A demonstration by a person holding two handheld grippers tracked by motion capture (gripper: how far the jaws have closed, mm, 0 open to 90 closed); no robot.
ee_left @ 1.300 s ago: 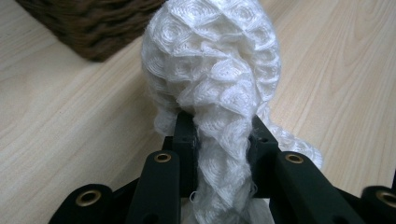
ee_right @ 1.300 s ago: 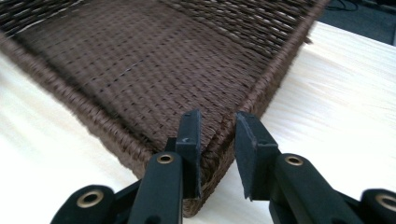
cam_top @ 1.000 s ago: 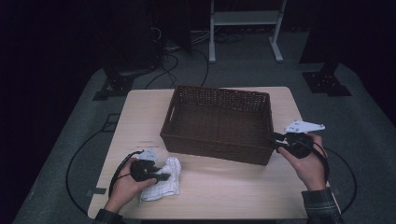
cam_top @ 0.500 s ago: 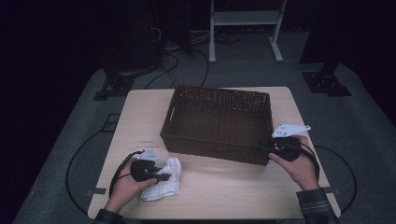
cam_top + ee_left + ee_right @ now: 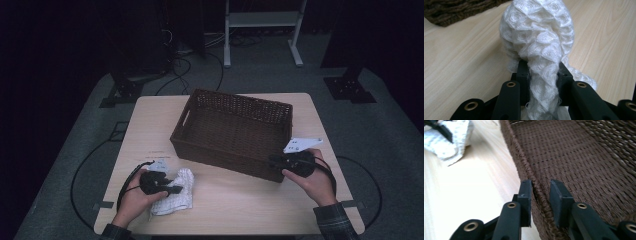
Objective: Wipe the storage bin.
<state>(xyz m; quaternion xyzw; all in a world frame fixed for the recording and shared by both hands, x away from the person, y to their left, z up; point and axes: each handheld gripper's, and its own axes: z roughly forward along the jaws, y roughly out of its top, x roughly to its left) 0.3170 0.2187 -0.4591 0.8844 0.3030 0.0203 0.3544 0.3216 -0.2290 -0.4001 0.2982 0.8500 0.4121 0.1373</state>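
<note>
A white knitted cloth (image 5: pixel 176 199) (image 5: pixel 536 37) lies bunched on the wooden table (image 5: pixel 150 125) near its front left. My left gripper (image 5: pixel 172 189) (image 5: pixel 541 72) is shut on a fold of it, low over the table. A dark brown wicker basket (image 5: pixel 235 100) (image 5: pixel 579 157) stands in the middle. My right gripper (image 5: pixel 274 161) (image 5: pixel 541 187) is at the basket's near right corner. Its jaws have just been closing and now straddle the rim, one pad outside the wall and one inside. The cloth (image 5: pixel 451 142) also appears far off in the right gripper view.
Bare tabletop lies between the cloth and the basket's front wall. Beyond the table are a dark floor with cables (image 5: pixel 200 65), a white stand (image 5: pixel 260 20) and black stand feet (image 5: pixel 350 87).
My right hand has shifted left and slightly down to the basket's near right corner, its jaws narrowing over the rim. The left hand and the cloth have stayed put.
</note>
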